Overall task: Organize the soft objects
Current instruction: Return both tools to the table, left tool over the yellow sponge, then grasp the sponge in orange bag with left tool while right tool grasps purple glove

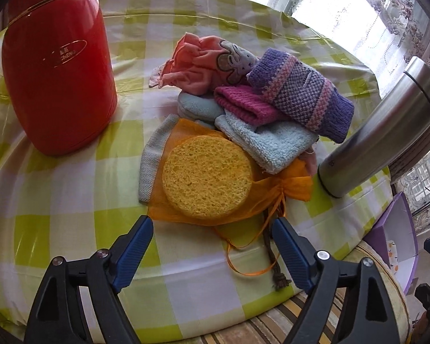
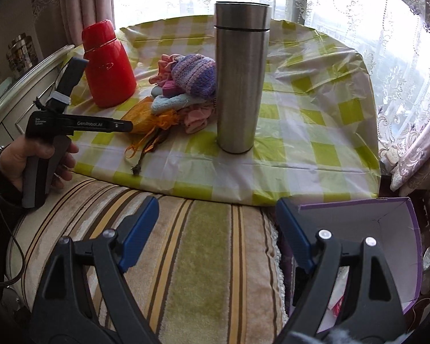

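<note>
Up close, the left wrist view shows the soft pile's textures: a porous round yellow sponge [image 1: 205,176] lying on a sheer orange mesh bag [image 1: 286,192], fluffy pale-blue terry cloths [image 1: 268,146], a ribbed magenta knit [image 1: 248,106], a purple-and-pink knitted piece [image 1: 299,91] and crumpled pink fabric [image 1: 192,66], all heaped mid-table on the glossy green-checked tablecloth [image 1: 71,229]. The left gripper [image 1: 212,226] hangs just short of the bag, jaws spread wide, nothing between them. A smooth red flask [image 1: 57,74] stands left of the pile and a brushed steel flask [image 1: 381,126] right.

Only the right wrist view shows the striped plush cushion [image 2: 203,246] below the right gripper [image 2: 218,209], likewise wide and empty, the open purple box [image 2: 387,229] beside it, and a hand [image 2: 23,157] gripping the other tool's handle. There the steel flask partly blocks the pile.
</note>
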### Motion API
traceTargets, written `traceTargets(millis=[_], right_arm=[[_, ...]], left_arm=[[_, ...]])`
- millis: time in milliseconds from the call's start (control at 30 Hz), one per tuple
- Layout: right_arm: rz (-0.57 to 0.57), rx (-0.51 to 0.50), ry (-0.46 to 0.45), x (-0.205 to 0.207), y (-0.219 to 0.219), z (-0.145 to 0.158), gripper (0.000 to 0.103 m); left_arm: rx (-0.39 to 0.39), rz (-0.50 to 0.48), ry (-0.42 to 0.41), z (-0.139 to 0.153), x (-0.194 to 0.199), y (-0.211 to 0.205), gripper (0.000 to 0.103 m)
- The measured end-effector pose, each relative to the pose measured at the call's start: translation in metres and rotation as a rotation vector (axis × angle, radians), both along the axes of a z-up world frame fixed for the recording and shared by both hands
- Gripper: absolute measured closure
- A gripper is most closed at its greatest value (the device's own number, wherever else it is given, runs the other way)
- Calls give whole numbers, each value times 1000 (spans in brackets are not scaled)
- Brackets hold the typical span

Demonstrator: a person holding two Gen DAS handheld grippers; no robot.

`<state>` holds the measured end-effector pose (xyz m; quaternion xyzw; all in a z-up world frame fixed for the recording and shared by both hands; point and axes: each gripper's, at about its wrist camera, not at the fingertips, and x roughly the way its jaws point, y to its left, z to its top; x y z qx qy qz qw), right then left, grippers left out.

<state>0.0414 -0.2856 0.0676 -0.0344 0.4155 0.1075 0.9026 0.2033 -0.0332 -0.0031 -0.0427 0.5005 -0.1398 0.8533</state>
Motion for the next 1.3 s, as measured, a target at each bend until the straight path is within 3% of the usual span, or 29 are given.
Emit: traceTargets(millis=[467, 600, 733, 1067, 1300], right_arm=[[152, -62, -30, 30, 65, 2, 17], [186, -88, -52, 43, 84, 5, 17], [208, -113, -80, 58, 102, 10, 17], [166, -279, -210, 112, 152, 19, 18], [79, -434, -213, 165, 172, 0, 18]], left_arm=[[67, -69, 22, -27, 43, -7, 14], [81, -103, 2, -30, 46, -9, 22], [90, -109, -16, -28, 41, -11, 23], [44, 8, -69, -10, 9, 18, 23], [-12, 132, -119, 6, -15, 51, 23]])
